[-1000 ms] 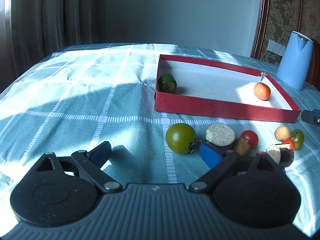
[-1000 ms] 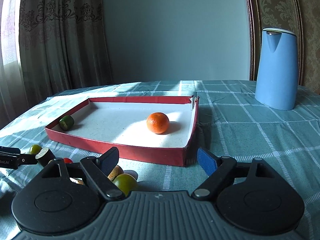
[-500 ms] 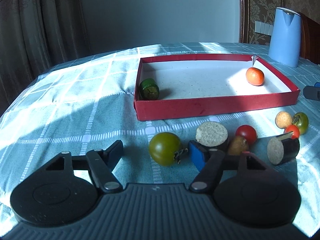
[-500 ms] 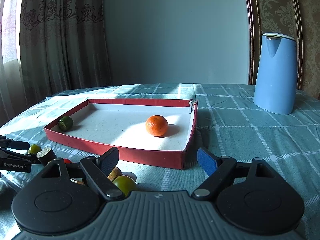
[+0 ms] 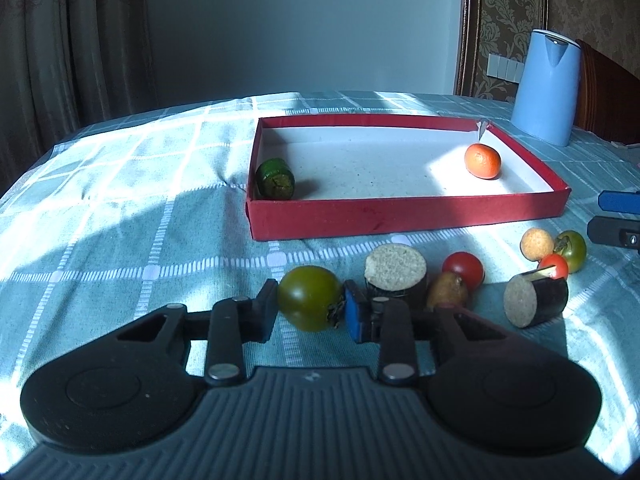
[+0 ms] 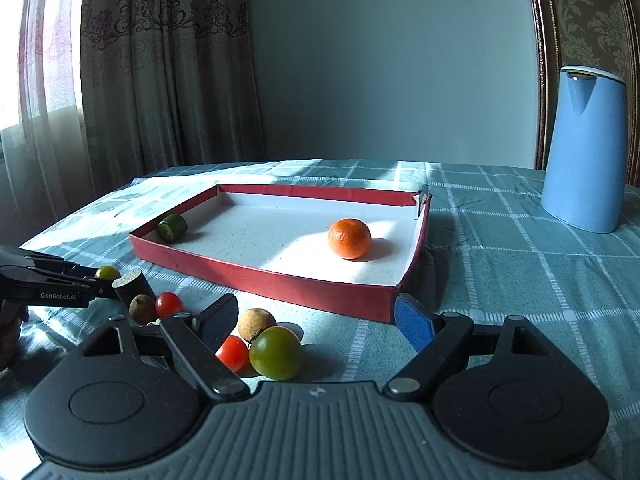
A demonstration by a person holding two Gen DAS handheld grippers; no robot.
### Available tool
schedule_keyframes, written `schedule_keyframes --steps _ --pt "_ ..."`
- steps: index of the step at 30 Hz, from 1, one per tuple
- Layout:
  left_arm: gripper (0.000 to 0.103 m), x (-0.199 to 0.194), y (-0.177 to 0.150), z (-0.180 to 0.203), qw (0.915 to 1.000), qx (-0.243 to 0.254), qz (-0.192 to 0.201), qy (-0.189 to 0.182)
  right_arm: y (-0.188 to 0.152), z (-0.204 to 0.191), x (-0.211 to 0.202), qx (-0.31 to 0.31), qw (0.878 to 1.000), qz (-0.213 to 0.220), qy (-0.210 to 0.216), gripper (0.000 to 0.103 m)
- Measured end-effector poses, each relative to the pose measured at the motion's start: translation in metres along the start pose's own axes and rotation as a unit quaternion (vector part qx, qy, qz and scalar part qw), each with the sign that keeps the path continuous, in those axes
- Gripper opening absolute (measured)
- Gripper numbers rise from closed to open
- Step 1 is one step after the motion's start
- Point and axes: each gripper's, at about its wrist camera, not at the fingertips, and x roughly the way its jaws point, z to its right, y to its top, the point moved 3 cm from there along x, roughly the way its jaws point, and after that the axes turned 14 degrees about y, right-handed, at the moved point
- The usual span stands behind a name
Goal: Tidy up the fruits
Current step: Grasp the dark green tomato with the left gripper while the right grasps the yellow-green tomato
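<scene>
My left gripper is closing its jaws on a large green tomato on the checked cloth, and both pads touch its sides. The right wrist view shows that gripper at the far left with the tomato at its tips. My right gripper stands open with nothing between its pads. By its left finger lie another green tomato, a red tomato and a tan fruit. The red tray holds an orange and a green cucumber piece.
Two cut aubergine pieces, a red tomato and a brown fruit crowd the cloth right of the held tomato. A blue kettle stands at the back right. Curtains hang at the left.
The left gripper's jaws have come together from wide apart onto the large green tomato. The right gripper has stayed open and almost still.
</scene>
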Motion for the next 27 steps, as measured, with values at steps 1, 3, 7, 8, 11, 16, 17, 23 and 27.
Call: schedule_keyframes --steps 1,3,7,8,11,16,17,23,27 --pt "0.031 0.000 0.000 0.000 1.0000 0.000 0.000 0.000 -0.004 -0.009 0.003 -0.021 1.000 -0.010 0.003 0.085" --pt "0.031 -0.001 -0.001 0.000 1.0000 0.001 0.001 0.001 -0.008 -0.021 0.008 -0.051 0.999 -0.019 -0.003 0.080" --pt "0.031 -0.001 -0.001 0.000 1.0000 0.003 0.002 0.002 -0.012 -0.023 0.014 -0.058 0.997 -0.038 -0.014 0.076" --pt "0.031 -0.001 -0.001 0.001 1.0000 0.003 0.002 0.002 -0.012 -0.021 0.015 -0.051 0.998 -0.037 -0.013 0.076" --pt "0.031 -0.001 0.000 0.001 1.0000 0.004 0.002 0.003 -0.012 -0.011 0.018 -0.019 0.999 -0.043 -0.006 0.076" --pt "0.031 -0.001 0.000 0.001 1.0000 0.006 0.002 0.003 -0.011 -0.006 0.023 0.017 0.999 -0.043 0.019 0.072" --pt "0.031 -0.001 0.000 0.001 1.0000 0.006 0.002 0.003 -0.011 -0.004 0.024 0.025 0.998 -0.042 0.027 0.068" --pt "0.031 -0.001 0.000 0.001 1.0000 0.006 0.002 0.003 -0.012 0.003 0.025 0.067 0.995 -0.041 0.062 0.048" --pt "0.032 -0.001 0.000 0.001 1.0000 0.006 0.002 0.003 -0.012 0.002 0.022 0.067 0.995 -0.038 0.063 0.036"
